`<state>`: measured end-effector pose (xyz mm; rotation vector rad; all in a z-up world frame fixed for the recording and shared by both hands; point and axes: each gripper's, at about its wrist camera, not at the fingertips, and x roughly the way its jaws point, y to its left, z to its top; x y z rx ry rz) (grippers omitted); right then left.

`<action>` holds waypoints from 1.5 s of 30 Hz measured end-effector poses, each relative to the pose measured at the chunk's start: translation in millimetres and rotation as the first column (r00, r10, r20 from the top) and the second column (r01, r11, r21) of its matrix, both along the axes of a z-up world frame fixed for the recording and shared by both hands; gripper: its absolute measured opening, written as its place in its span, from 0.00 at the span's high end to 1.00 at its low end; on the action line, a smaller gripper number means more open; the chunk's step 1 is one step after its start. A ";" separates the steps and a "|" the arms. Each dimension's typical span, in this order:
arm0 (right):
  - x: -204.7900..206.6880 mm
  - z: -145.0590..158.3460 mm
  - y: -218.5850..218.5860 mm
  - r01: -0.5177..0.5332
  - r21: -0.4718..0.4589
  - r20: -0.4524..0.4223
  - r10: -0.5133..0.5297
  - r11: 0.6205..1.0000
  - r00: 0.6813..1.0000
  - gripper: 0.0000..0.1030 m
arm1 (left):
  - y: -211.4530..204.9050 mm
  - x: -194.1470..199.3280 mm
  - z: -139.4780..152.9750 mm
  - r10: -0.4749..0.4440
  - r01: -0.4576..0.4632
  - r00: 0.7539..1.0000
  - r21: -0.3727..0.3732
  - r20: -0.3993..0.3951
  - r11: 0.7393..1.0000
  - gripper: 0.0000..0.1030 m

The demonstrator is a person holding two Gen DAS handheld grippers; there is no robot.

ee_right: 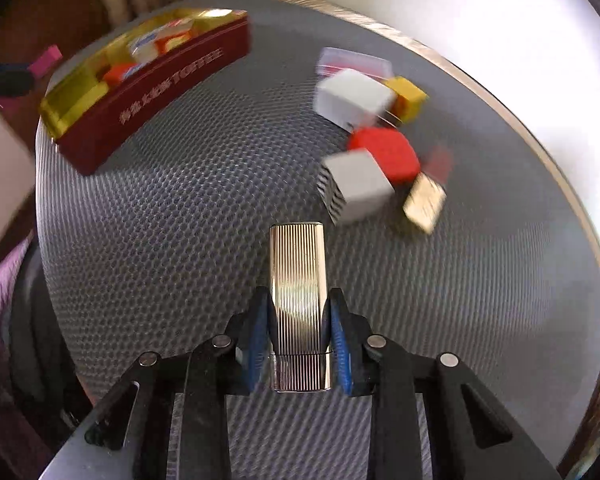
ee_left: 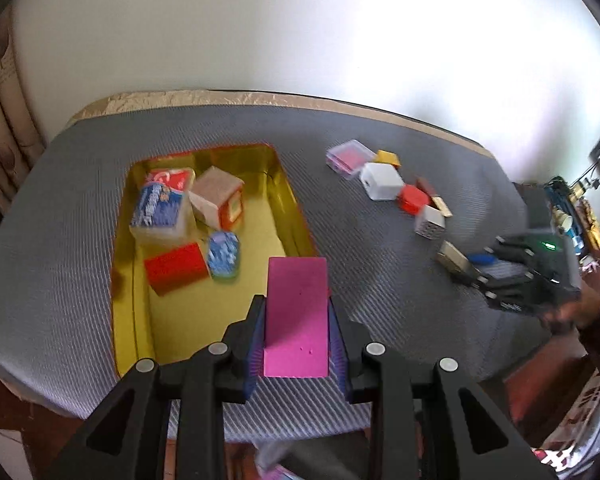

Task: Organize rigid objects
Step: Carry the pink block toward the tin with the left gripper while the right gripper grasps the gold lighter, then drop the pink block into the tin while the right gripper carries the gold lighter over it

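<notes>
From the left wrist camera, the left gripper [ee_left: 296, 336] has its two black fingers with blue pads closed against the sides of a flat magenta rectangular block [ee_left: 296, 316], which stands out forward between them. The block hangs over the near right corner of an open rectangular tin with a gold lining [ee_left: 278, 172]. Inside the tin lie a blue-and-white printed packet [ee_left: 160, 210] in the far left part, a beige cube with an orange face [ee_left: 218, 202] touching it on the right, a red rectangular block [ee_left: 176, 268] nearer the camera, and a small blue oval piece [ee_left: 224, 256] just beside that. The tin sits on a grey woven mat [ee_left: 60, 280] covering the table. Off to the right on the mat is a loose cluster: a clear plastic case with a pink insert [ee_left: 350, 158], a white cube [ee_left: 380, 180], a small yellow block [ee_left: 388, 158], and a red rounded block [ee_left: 414, 198]. Further right, blurred, the right gripper [ee_left: 480, 268] is clamped on a ribbed metallic gold bar [ee_left: 454, 258].

From the right wrist camera, the right gripper [ee_right: 298, 328] grips the ribbed gold bar [ee_right: 298, 300] between its blue pads [ee_right: 340, 340], lengthwise, above the mat [ee_right: 180, 220]. The tin's dark red outer wall [ee_right: 160, 100] shows at far left, with lettering too blurred to read fully. The white cube [ee_right: 350, 98], the yellow block [ee_right: 408, 98] and the red rounded block [ee_right: 388, 152] lie ahead to the right, blurred.
</notes>
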<state>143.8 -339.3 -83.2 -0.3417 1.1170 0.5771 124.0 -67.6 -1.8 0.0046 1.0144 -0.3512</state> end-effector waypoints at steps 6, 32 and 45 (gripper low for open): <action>-10.2 -0.4 -35.4 0.189 0.172 -0.077 -0.178 0.967 0.981 0.74 | -9.2 51.7 -24.9 -0.012 0.013 1.000 0.066 -0.023 0.998 0.71; -12.2 10.8 -67.1 0.326 0.321 -0.133 -0.299 0.889 0.945 0.74 | -17.1 63.2 -30.2 0.072 -0.102 0.988 0.227 0.135 0.968 0.60; 36.1 87.6 33.6 0.194 0.493 -0.130 -0.149 0.848 0.980 0.74 | 35.2 -35.0 -13.7 0.232 -0.270 0.944 0.145 0.234 0.952 0.50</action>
